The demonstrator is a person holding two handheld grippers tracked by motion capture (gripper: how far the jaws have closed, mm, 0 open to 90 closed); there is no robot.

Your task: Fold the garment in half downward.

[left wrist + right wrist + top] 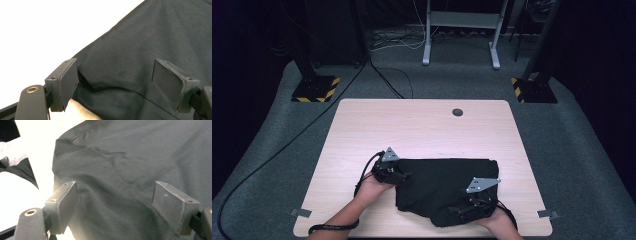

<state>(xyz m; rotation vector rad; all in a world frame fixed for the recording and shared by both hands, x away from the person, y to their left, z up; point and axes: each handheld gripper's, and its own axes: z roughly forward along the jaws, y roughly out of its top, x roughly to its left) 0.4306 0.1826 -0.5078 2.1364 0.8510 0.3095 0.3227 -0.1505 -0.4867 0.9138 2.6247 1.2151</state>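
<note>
Two grippers sit with jaws spread wide at a folded black garment (444,187) on the tabletop (422,130): the left gripper (398,175) at its left edge, the right gripper (469,207) at its near edge. Soft and limp, it likely wants pinching at an edge.

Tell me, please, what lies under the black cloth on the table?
The black cloth lies flat on the wooden table, whose bare top surrounds it. Whatever might sit beneath the fabric is covered and cannot be seen.
</note>
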